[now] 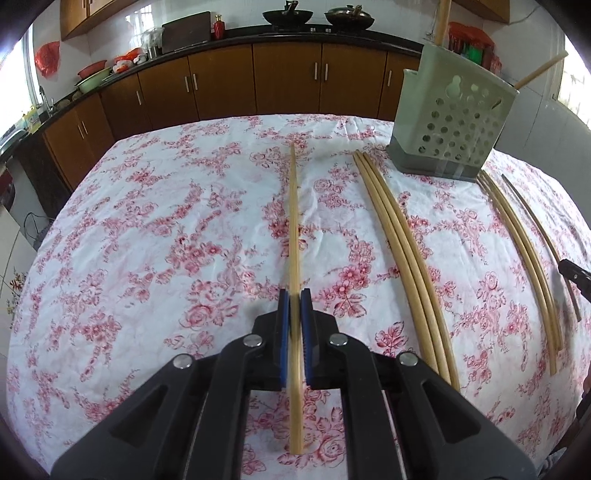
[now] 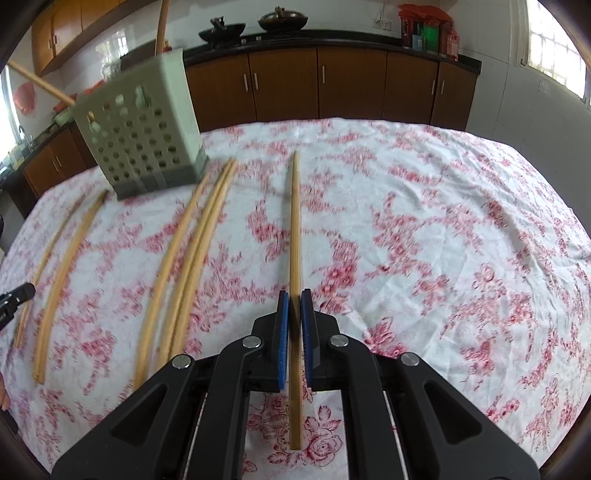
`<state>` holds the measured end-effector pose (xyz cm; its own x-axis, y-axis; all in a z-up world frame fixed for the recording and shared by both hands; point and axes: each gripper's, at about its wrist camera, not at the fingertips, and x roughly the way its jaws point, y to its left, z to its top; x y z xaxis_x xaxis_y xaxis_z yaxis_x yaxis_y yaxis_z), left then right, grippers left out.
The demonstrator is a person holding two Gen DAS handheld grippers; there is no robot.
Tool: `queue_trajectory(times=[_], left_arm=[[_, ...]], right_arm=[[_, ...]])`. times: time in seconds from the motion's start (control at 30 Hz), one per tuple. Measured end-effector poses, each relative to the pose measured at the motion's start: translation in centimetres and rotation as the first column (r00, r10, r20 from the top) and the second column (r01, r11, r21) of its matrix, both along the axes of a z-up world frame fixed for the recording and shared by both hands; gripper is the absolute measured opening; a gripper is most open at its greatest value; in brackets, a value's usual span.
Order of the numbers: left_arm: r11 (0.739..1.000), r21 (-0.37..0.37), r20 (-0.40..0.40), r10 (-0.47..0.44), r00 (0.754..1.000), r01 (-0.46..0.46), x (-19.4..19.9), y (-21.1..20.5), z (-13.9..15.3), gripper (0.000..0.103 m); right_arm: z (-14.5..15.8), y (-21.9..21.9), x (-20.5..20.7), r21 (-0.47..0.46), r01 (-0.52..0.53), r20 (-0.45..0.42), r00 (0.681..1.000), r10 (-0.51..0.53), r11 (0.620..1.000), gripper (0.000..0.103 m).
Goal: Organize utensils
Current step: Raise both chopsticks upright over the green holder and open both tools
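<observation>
In the left wrist view my left gripper (image 1: 294, 297) is shut on a pale wooden chopstick (image 1: 293, 221) that points away over the floral tablecloth (image 1: 147, 240). In the right wrist view my right gripper (image 2: 294, 297) is likewise shut on another chopstick (image 2: 294, 229). A green perforated utensil holder (image 1: 454, 122) (image 2: 140, 129) stands at the far side between the two grippers, with two chopsticks (image 2: 40, 83) sticking out of it. Three loose chopsticks (image 1: 402, 251) (image 2: 188, 258) lie side by side near the holder, and several more (image 1: 524, 251) (image 2: 62, 273) lie beyond them.
Brown kitchen cabinets (image 1: 284, 77) and a dark counter with two woks (image 1: 288, 16) run behind the table. The right gripper's tip (image 1: 576, 273) shows at the left view's right edge. The left gripper's tip (image 2: 14, 295) shows at the right view's left edge.
</observation>
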<state>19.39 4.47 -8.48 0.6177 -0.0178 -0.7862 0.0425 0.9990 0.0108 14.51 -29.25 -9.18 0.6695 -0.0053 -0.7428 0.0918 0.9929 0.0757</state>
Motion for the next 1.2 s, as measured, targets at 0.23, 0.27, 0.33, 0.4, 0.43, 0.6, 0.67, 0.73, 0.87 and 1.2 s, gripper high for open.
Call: queue_trajectory(times=[0.23, 0.27, 0.33, 0.4, 0.43, 0.6, 0.67, 0.73, 0.87, 1.2], left_arm=[[0.998, -0.054, 0.191, -0.011, 0.981, 0.022, -0.7, 0.3, 7.8, 0.008], [0.998, -0.065, 0.223, -0.010, 0.975, 0.025, -0.7, 0.4, 9.1, 0.008], [0.996, -0.085, 0.264, -0.010, 0.965, 0.034, -0.6, 0.4, 11.2, 0.008], [0.995, -0.092, 0.288, -0.017, 0.957, 0.045, -0.3, 0.0, 12.6, 0.008], [0.994, -0.093, 0.301, -0.024, 0.953, 0.054, -0.2, -0.1, 13.4, 0.008], [0.989, -0.100, 0.340, -0.068, 0.938, 0.108, -0.6, -0.8, 16.1, 0.008], [0.986, -0.098, 0.354, -0.095, 0.930, 0.137, -1.1, -1.2, 17.0, 0.008], [0.980, -0.101, 0.361, -0.127, 0.924, 0.174, -1.5, -1.9, 18.0, 0.008], [0.967, -0.098, 0.389, -0.180, 0.904, 0.234, -2.4, -3.3, 19.9, 0.008], [0.957, -0.082, 0.530, -0.195, 0.825, 0.279, -1.6, -7.1, 25.1, 0.008]], right_arm=[[6.8, -0.6, -1.3, -0.005, 0.013, 0.186, 0.982, -0.012, 1.000, 0.008], [7.8, -0.7, -1.3, -0.004, 0.014, 0.211, 0.977, -0.013, 1.000, 0.008], [9.4, -0.8, -1.3, -0.004, 0.016, 0.248, 0.969, -0.014, 1.000, 0.008], [10.6, -1.0, -1.3, -0.004, 0.017, 0.277, 0.961, -0.015, 1.000, 0.008], [11.2, -1.0, -1.3, -0.001, 0.016, 0.291, 0.957, -0.015, 1.000, 0.008], [13.6, -1.3, -1.1, 0.031, 0.002, 0.336, 0.942, -0.013, 1.000, 0.008], [14.7, -1.2, -1.3, 0.049, -0.016, 0.357, 0.934, -0.003, 0.999, 0.008], [16.3, -0.9, -1.5, 0.068, -0.044, 0.392, 0.920, 0.014, 0.997, 0.008], [19.9, 0.0, -2.1, 0.093, -0.106, 0.482, 0.875, 0.049, 0.990, 0.008], [24.8, 3.6, 0.0, 0.058, -0.147, 0.649, 0.757, 0.074, 0.988, 0.008]])
